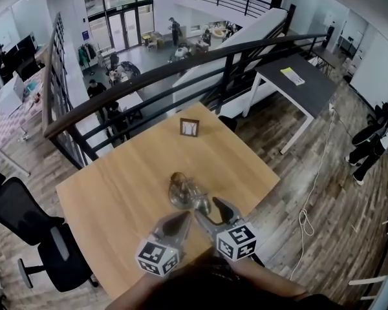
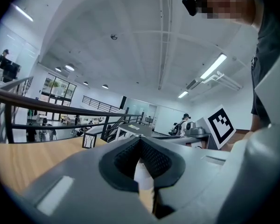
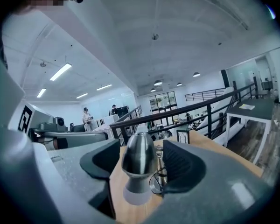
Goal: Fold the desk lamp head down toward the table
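Observation:
A small metal desk lamp stands near the middle of the wooden table. Its shiny bell-shaped head points down toward the tabletop, with a pale rim at the bottom. My right gripper is open, and the lamp head sits between its dark pads with a narrow gap on each side. In the head view that gripper is at the lamp's near right. My left gripper is beside it, its tips closed together. A pale sliver shows below the tips; I cannot tell what it is.
A small picture frame stands at the table's far edge. A black railing runs behind the table, above a lower floor with people. A grey desk is at the right, an office chair at the left, and a cable lies on the floor.

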A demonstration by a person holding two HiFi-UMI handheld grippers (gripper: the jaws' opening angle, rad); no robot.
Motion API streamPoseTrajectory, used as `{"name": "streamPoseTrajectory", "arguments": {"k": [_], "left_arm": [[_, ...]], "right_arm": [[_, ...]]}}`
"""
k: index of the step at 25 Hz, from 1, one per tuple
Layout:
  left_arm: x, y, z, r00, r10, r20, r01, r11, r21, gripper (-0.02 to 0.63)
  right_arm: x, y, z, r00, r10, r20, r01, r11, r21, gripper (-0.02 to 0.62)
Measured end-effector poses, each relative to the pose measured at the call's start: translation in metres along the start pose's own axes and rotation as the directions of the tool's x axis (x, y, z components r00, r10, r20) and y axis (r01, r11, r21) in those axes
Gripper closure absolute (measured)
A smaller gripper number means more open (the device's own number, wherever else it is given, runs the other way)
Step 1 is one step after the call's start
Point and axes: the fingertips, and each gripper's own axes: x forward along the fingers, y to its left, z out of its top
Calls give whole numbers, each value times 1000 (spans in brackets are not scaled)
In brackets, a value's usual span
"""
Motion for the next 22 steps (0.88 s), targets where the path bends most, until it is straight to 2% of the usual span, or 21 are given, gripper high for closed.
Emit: {"name": "streamPoseTrajectory", "arguments": {"k": [5,10,15,22], "left_arm": [[6,8,-3,1000,28,-7,-28,999,-18,604],[5,15,-3,999,51,-7,-51,998,-34,604],[1,18,0,998,62,-2,-62,997,-41,604],[-12,17,-4,998,61,-3,-61,997,-35,604]], "right_arm": [[11,-1,-7,998,50,-42,-49,999,23,293],[16,6,-6,993,104,-58,-101,994,40,316],[16,6,-6,992,107,-69,-105,994,30,328],[10,5,-36,990,84,-115,-81,996,27,333]]}}
